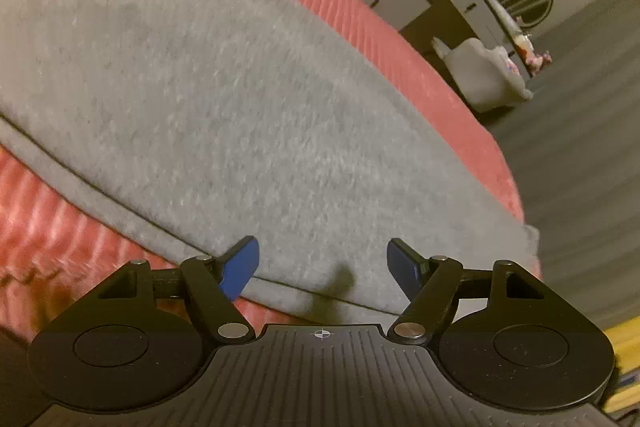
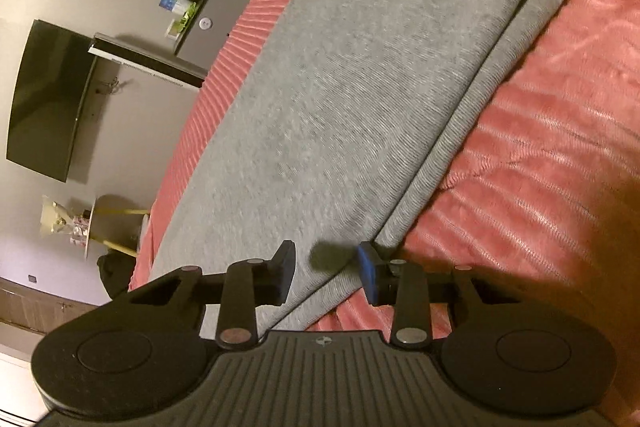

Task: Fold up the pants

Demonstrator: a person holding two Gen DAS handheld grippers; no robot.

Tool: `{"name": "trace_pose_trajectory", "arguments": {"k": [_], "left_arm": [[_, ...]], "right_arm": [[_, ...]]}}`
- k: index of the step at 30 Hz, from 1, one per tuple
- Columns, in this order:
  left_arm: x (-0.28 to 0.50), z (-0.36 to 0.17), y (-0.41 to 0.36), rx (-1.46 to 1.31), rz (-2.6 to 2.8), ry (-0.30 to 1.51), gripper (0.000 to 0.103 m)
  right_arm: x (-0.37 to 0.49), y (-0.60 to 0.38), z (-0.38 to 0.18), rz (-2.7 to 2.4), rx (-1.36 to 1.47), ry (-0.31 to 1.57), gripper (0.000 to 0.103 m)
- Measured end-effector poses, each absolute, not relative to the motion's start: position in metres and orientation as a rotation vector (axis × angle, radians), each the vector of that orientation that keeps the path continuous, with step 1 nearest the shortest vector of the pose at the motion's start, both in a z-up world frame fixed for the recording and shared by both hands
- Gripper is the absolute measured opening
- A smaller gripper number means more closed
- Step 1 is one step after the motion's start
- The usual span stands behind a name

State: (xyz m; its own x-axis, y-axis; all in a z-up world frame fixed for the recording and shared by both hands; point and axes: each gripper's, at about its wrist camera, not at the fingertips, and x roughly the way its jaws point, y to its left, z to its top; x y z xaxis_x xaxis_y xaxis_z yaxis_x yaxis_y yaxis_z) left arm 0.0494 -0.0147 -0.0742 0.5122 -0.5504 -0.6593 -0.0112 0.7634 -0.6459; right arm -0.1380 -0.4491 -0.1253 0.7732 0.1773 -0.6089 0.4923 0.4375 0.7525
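While the grey sweatpants (image 2: 340, 87) lie on the pink bedspread (image 2: 540, 147), their long axis runs to 1 o'clock from the right gripper (image 2: 327, 277), jaws half open over the near end; left gripper (image 1: 323, 267) jaws wide, empty, at the side edge.

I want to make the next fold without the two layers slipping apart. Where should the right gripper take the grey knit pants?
Probably at the near end of the grey knit pants, where the stacked leg edges meet, sliding in low from the pink ribbed bedspread side. The open right gripper already straddles that double edge, so one pinch catches both layers.
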Motion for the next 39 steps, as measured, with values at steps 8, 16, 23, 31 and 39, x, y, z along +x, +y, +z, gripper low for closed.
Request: {"name": "trace_pose_trajectory", "arguments": {"k": [8, 16, 23, 31, 39], "left_arm": [[0.049, -0.086, -0.017, -0.716, -0.385, 1.067, 0.077], [0.054, -0.093, -0.012, -0.795, -0.370, 1.037, 0.076], [0.064, -0.103, -0.007, -0.863, -0.343, 1.020, 0.074], [0.066, -0.098, -0.013, -0.717, -0.303, 0.987, 0.012], [0.037, -0.064, -0.020, -0.533, -0.358, 0.857, 0.009]], "right_arm": [[-0.138, -0.448, -0.128, -0.195, 1.159, 0.710, 0.035], [-0.136, -0.451, -0.129, -0.188, 1.172, 0.707, 0.035], [-0.132, -0.458, -0.140, -0.202, 1.228, 0.662, 0.021], [-0.137, -0.449, -0.123, -0.237, 1.105, 0.613, 0.005], [-0.151, -0.434, -0.100, -0.311, 0.995, 0.623, 0.003]]}}
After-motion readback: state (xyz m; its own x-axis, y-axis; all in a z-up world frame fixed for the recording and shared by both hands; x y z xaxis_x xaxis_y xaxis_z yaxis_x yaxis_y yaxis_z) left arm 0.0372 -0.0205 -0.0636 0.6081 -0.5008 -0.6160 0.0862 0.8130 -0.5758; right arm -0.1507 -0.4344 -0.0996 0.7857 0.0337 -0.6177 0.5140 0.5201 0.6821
